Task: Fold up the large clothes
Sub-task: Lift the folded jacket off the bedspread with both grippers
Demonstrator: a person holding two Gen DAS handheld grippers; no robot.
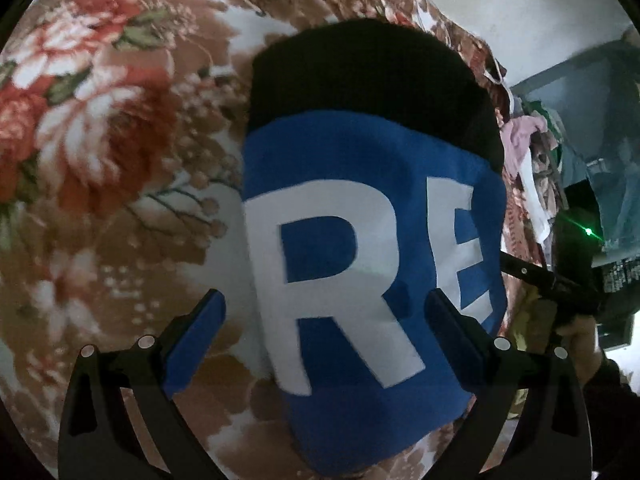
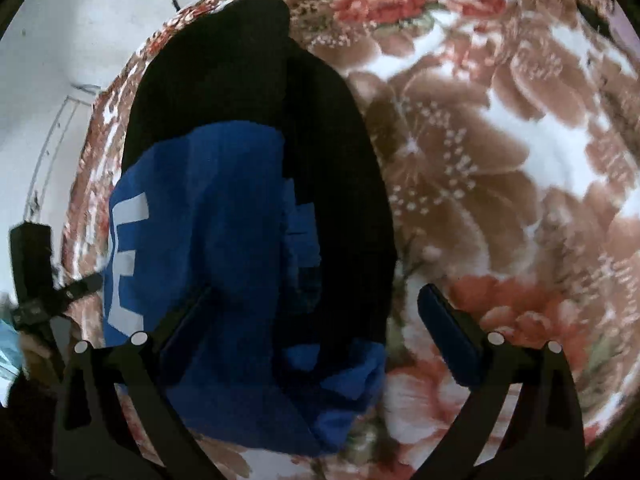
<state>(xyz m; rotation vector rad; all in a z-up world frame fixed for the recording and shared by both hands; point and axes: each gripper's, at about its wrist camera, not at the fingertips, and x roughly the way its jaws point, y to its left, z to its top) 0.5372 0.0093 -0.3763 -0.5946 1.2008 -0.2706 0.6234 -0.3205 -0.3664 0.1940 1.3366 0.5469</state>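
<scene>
A blue and black garment (image 1: 360, 248) with large white letters lies folded into a narrow stack on a floral blanket (image 1: 100, 160). My left gripper (image 1: 326, 320) is open and empty, hovering just above the garment's near blue end, fingers on either side of the lettering. In the right wrist view the same garment (image 2: 224, 240) lies left of centre, black part on top and to the right. My right gripper (image 2: 316, 320) is open and empty above the garment's near edge. The other gripper (image 2: 36, 280) shows at the far left.
The floral blanket (image 2: 500, 160) covers the bed all around the garment. A pile of clothes (image 1: 528, 152) and a dark shelf (image 1: 592, 120) stand past the bed's right edge. A pale wall (image 2: 60, 60) lies beyond the bed.
</scene>
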